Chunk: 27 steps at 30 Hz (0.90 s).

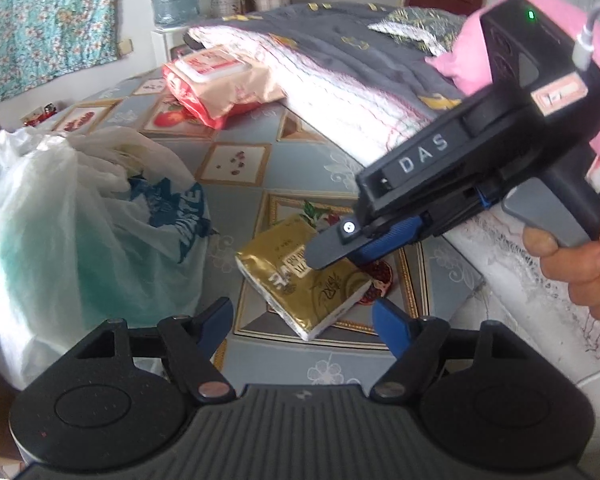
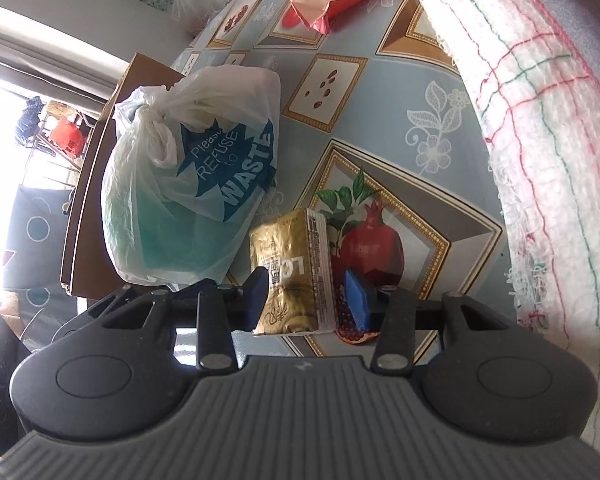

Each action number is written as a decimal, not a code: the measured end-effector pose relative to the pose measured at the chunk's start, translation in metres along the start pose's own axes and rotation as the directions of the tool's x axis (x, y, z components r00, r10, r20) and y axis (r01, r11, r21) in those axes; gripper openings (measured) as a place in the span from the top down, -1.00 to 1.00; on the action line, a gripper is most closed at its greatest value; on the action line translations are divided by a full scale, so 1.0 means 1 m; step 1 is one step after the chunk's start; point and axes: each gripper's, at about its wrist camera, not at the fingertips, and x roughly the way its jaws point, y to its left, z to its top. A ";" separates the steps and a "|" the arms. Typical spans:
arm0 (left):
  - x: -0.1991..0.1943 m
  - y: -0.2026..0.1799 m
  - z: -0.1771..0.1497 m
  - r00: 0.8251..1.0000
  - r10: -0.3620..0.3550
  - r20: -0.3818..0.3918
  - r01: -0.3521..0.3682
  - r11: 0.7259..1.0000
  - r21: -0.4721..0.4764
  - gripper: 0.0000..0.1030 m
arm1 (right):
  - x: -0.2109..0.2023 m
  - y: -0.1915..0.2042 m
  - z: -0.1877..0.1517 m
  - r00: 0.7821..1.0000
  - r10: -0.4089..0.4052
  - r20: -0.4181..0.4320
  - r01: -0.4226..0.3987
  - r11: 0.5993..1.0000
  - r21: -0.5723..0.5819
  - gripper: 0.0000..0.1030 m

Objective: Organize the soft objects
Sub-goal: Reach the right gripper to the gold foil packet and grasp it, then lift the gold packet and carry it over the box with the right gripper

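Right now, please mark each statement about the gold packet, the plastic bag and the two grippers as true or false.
1. The right gripper has the gold tissue packet between its fingers. True.
2. The left gripper is closed on the packet. False: it is open, with nothing in it.
3. The white plastic bag is tied in a knot. True.
4. The bag lies on the folded towel. False: it sits on the patterned tablecloth.
5. The pink wipes pack lies on the gold packet. False: it lies apart, further back.
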 end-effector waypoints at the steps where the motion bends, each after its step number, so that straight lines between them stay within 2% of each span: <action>1: 0.004 -0.001 0.000 1.000 -0.002 -0.010 0.003 1.000 0.005 -0.49 | 0.001 0.000 -0.001 1.000 -0.001 0.000 0.001 1.000 -0.001 0.20; 3: 0.012 -0.003 0.000 1.000 -0.003 -0.027 0.004 1.000 0.013 -0.45 | 0.002 0.000 -0.001 1.000 0.006 0.001 -0.006 1.000 -0.002 0.21; 5: 0.019 -0.004 0.001 0.998 0.000 -0.055 0.001 1.000 0.020 -0.33 | 0.004 0.000 -0.001 1.000 0.013 0.003 -0.013 1.000 -0.006 0.22; 7: 0.025 -0.004 0.002 0.997 0.009 -0.081 -0.007 1.000 0.020 -0.13 | 0.006 0.001 -0.001 1.000 0.023 0.001 -0.023 1.000 -0.007 0.27; 9: 0.027 -0.005 0.002 0.997 0.021 -0.074 -0.020 1.000 0.020 -0.08 | 0.009 0.000 -0.003 0.999 0.044 -0.012 -0.044 0.999 0.004 0.34; 19: 0.003 -0.011 0.008 0.999 0.028 -0.026 -0.028 1.000 0.009 -0.05 | -0.014 0.015 -0.011 0.998 0.052 0.038 -0.051 0.999 -0.016 0.33; 27: -0.044 -0.014 0.017 0.995 0.068 0.079 -0.068 0.998 0.004 -0.05 | -0.049 0.056 -0.016 0.990 0.083 0.110 -0.072 0.992 -0.103 0.31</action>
